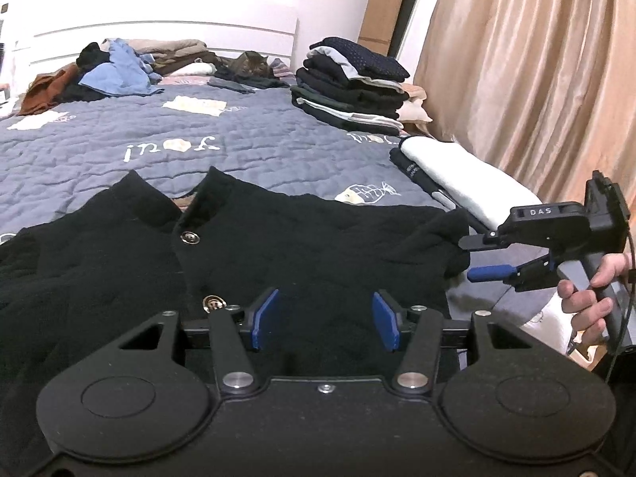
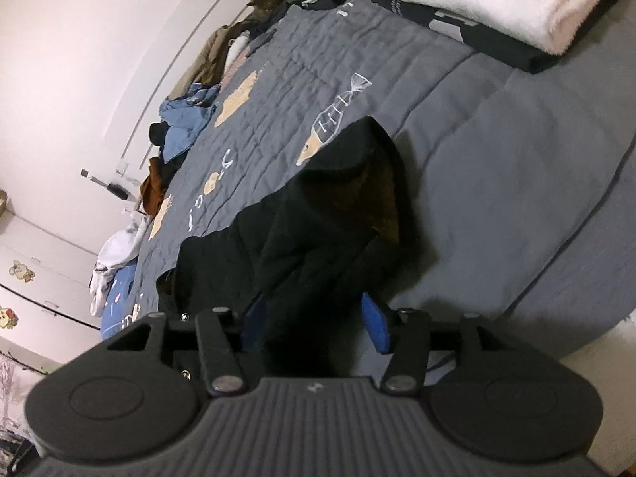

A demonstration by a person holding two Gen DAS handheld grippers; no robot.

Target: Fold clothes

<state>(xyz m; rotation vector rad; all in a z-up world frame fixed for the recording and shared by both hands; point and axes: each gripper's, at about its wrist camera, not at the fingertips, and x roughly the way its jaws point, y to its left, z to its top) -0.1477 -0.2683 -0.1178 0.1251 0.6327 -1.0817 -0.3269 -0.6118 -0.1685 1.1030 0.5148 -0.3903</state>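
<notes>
We have the black jacket (image 1: 246,246) spread front-up at the near edge of the bed (image 1: 119,147), collar pointing toward the headboard, so its sides can be turned inward. Our left gripper (image 1: 325,320) hovers over the jacket's lower front, jaws parted with nothing pinched. Our right gripper (image 1: 475,258) sits at the jacket's right sleeve, jaws apart, cloth lying between them but not squeezed. Beyond the jacket, by the curtain (image 1: 536,79), the folded stack (image 1: 349,87) shows where finished pieces go; unfolded clothes (image 1: 115,71) wait near the headboard.
</notes>
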